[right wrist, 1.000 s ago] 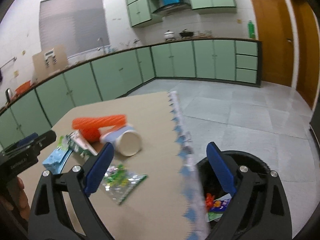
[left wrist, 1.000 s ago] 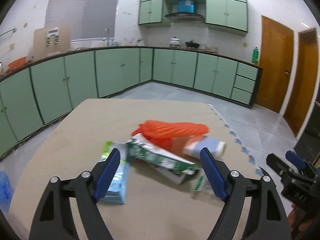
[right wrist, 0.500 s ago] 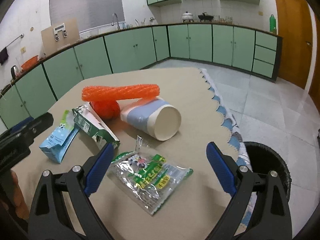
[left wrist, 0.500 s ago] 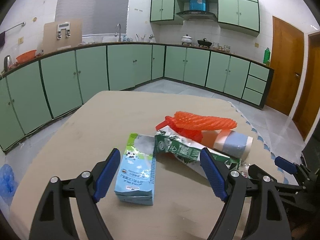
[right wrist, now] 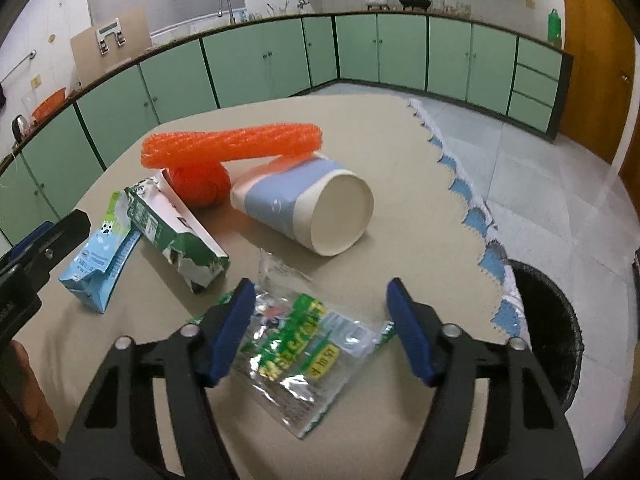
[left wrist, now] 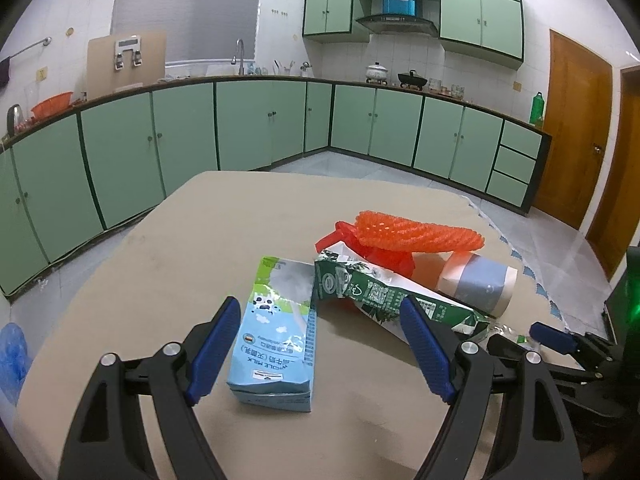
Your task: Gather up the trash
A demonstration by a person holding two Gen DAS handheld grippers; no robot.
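Observation:
Trash lies on a beige table [left wrist: 192, 240]. My left gripper [left wrist: 320, 344] hangs open just above a light blue milk carton [left wrist: 276, 336], which lies between its fingers, pads clear of it. Beyond are a crushed green carton [left wrist: 384, 296], an orange foam net [left wrist: 416, 232] and a tipped paper cup [left wrist: 476, 280]. My right gripper [right wrist: 320, 328] straddles a shiny green snack wrapper [right wrist: 304, 352] that lies flat. Its jaws are closing and the pads do not press on it. The cup [right wrist: 312, 208], net [right wrist: 240, 144] and both cartons [right wrist: 176, 232] [right wrist: 100, 256] lie further off.
A black trash bin [right wrist: 552, 320] stands on the tiled floor just off the table's scalloped right edge [right wrist: 472, 208]. The left gripper [right wrist: 44, 240] shows at the left of the right wrist view. Green kitchen cabinets [left wrist: 248, 128] line the walls behind.
My right gripper swung from over the bin to low over the snack wrapper, and its jaws narrowed. My left gripper came closer to the blue carton, still wide.

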